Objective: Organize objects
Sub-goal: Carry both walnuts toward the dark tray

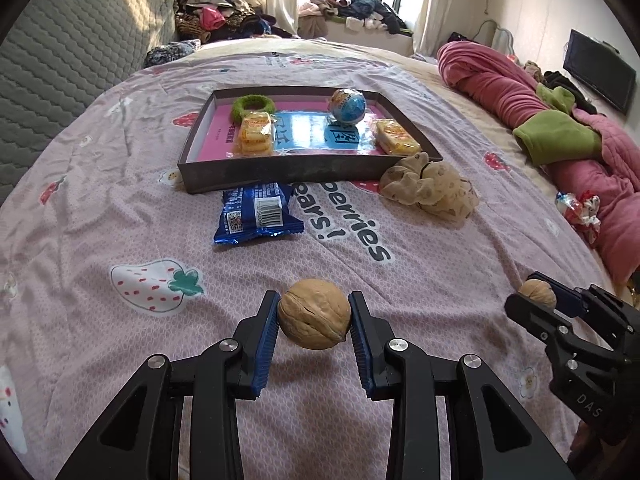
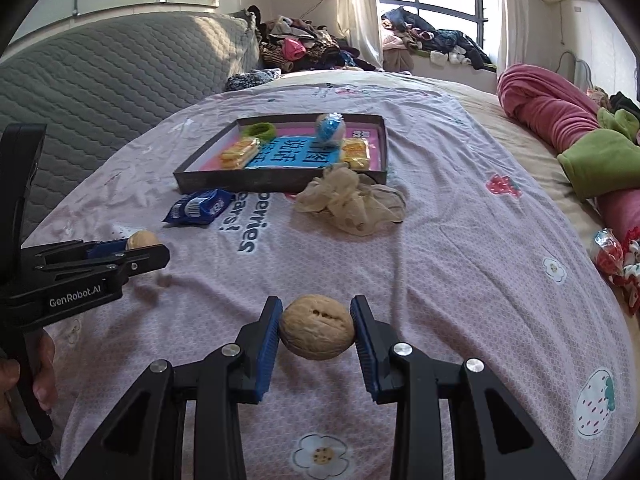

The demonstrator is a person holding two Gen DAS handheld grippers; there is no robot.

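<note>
My left gripper [image 1: 314, 312] is shut on a walnut [image 1: 314, 314], held just above the pink strawberry-print bedsheet. My right gripper [image 2: 317, 326] is shut on a second walnut [image 2: 317, 327], also off the sheet. Each gripper shows in the other's view: the right gripper [image 1: 540, 292] at the right edge, the left gripper [image 2: 140, 246] at the left. Ahead lies a dark shallow tray [image 1: 304, 168] holding a green ring [image 1: 253, 106], a globe ball [image 1: 347, 106] and two yellow snack packs [image 1: 256, 134]. A blue snack packet [image 1: 258, 214] and a beige scrunchie [image 1: 430, 188] lie before the tray.
A grey quilted headboard [image 1: 68, 60] stands at the left. A rolled pink and green blanket [image 1: 560, 120] runs along the right, with a red-and-white wrapped item [image 1: 580, 210] beside it. Clothes are piled by the window [image 1: 348, 4]. A person's hand [image 2: 24, 380] holds the left gripper.
</note>
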